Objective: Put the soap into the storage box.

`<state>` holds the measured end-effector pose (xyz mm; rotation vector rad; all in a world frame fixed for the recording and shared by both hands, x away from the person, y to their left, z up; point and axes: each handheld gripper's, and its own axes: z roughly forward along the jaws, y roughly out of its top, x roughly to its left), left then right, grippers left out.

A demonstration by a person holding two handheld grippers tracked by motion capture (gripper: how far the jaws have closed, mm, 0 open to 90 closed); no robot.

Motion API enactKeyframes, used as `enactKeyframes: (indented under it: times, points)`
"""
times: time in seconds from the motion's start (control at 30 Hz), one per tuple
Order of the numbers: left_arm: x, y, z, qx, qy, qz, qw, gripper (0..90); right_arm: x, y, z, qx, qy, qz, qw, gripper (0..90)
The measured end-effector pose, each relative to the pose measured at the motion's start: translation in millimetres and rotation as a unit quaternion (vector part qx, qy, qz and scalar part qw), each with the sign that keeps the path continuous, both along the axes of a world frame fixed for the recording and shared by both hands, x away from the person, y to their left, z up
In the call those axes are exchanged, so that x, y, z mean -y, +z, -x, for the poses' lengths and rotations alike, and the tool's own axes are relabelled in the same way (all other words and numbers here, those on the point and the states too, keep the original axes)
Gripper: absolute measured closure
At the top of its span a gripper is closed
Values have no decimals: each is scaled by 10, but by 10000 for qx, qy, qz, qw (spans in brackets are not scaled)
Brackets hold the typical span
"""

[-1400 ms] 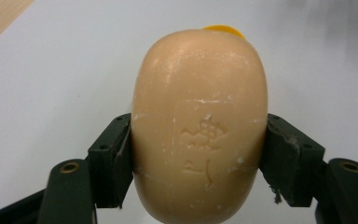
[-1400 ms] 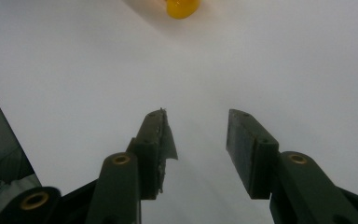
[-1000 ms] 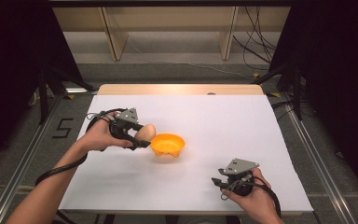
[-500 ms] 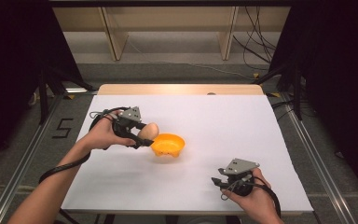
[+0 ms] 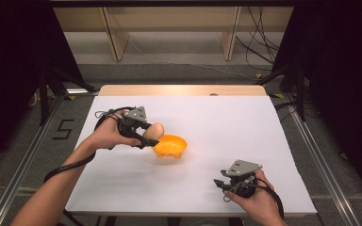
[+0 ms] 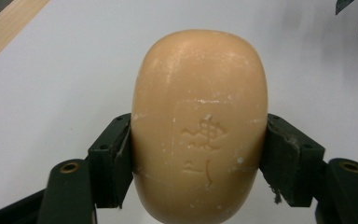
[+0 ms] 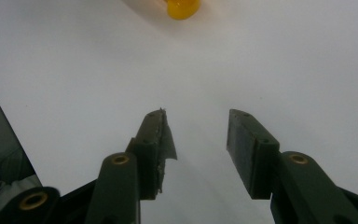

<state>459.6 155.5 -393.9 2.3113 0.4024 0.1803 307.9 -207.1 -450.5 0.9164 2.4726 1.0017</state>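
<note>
Left claw (image 5: 147, 134) pinches the soap bar (image 6: 199, 126) by its sides, just above the orange bowl's (image 5: 170, 146) near rim | right claw (image 7: 196, 140) spread, idle on the surface (image 5: 226, 117) | risk: your slick bar slips, or an early release tips the bowl.

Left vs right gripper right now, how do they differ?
The left gripper is shut on the tan oval soap bar; the right gripper stands open and holds nothing. In the high view the left one is beside the orange plastic bowl, the right one far from it near the table's front edge. Both have black jaws.
</note>
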Motion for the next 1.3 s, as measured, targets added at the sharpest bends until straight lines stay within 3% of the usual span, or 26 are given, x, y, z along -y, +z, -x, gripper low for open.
enactKeyframes:
  times: [1.3]
  points:
    - [159, -78, -129, 75, -116, 195, 9997, 322, -1, -8, -2, -24, 6, 9, 10000, 578]
